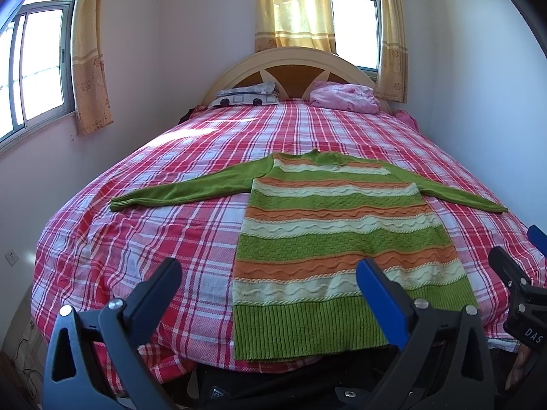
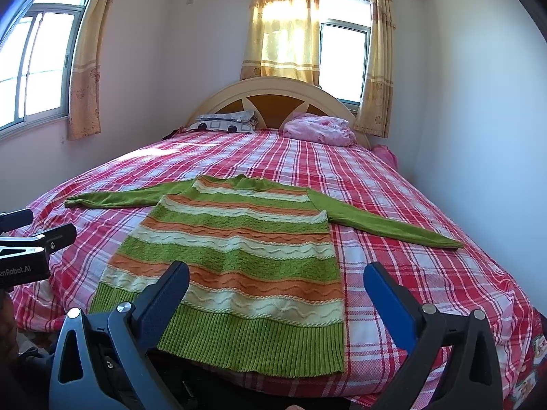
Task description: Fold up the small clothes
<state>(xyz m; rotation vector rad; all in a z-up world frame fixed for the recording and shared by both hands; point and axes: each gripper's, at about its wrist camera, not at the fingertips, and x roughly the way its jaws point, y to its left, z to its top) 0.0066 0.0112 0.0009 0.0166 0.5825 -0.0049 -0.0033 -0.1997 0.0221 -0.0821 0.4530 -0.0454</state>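
A small knitted sweater (image 1: 335, 232) (image 2: 239, 256) with green, orange and cream stripes lies flat on the bed, its ribbed green hem nearest me and both green sleeves spread out sideways. My left gripper (image 1: 270, 270) hovers open over the hem's left part, nothing between its fingers. My right gripper (image 2: 277, 273) hovers open over the hem's right part, also empty. Each gripper shows at the edge of the other's view: the right gripper (image 1: 523, 273), the left gripper (image 2: 30, 239).
The bed carries a red and white plaid sheet (image 1: 154, 232) (image 2: 427, 273). A patterned pillow (image 1: 246, 95) and a pink bundle (image 1: 345, 97) lie by the rounded headboard (image 1: 290, 65). Walls stand close on both sides, with curtained windows (image 1: 37, 65).
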